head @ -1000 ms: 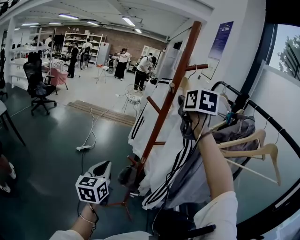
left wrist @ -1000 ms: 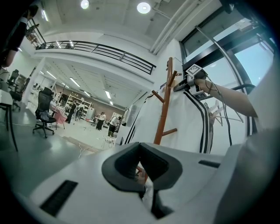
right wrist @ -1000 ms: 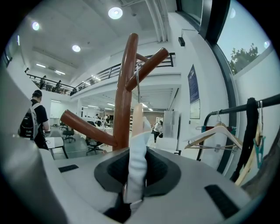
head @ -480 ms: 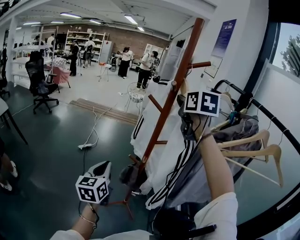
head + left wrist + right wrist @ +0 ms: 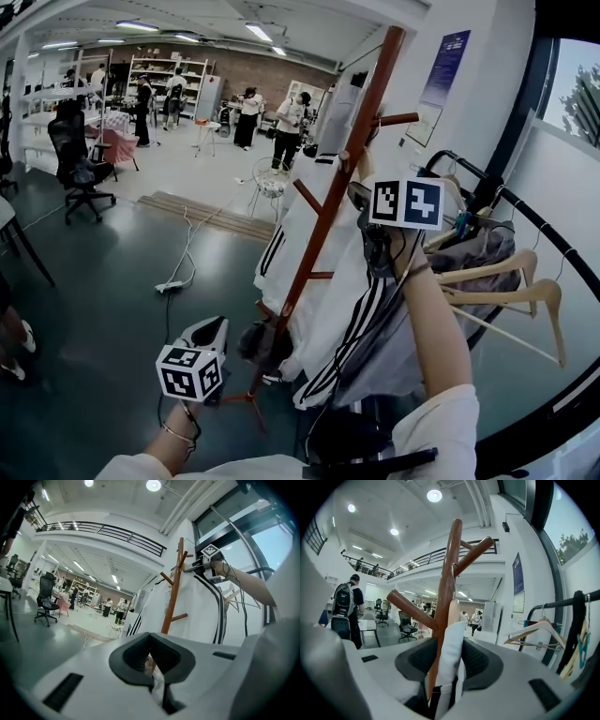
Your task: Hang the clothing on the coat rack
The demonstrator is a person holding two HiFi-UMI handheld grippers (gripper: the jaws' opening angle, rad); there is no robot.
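The brown wooden coat rack [image 5: 328, 220] stands in the middle, and a white jacket [image 5: 319, 281] with black stripes hangs down its right side. My right gripper [image 5: 366, 208] is raised at the upper pegs. In the right gripper view the jacket's white collar [image 5: 451, 644] stands between the jaws of the right gripper [image 5: 449, 658], which are opening. The dark pads stand off the cloth on both sides, with the coat rack pole [image 5: 446, 583] just behind. My left gripper [image 5: 211, 330] hangs low at the left, shut and empty, pointing at the coat rack [image 5: 172, 597] and the jacket [image 5: 201, 616].
A black clothes rail [image 5: 525, 220] at the right carries wooden hangers [image 5: 506, 286] and a grey garment [image 5: 473, 255]. A cable with a power strip [image 5: 169, 286] lies on the dark floor. An office chair [image 5: 80, 173] and several people [image 5: 281, 131] are far back.
My left gripper has sunk slightly lower. The right gripper stays at the rack's upper pegs, its marker cube turned a little.
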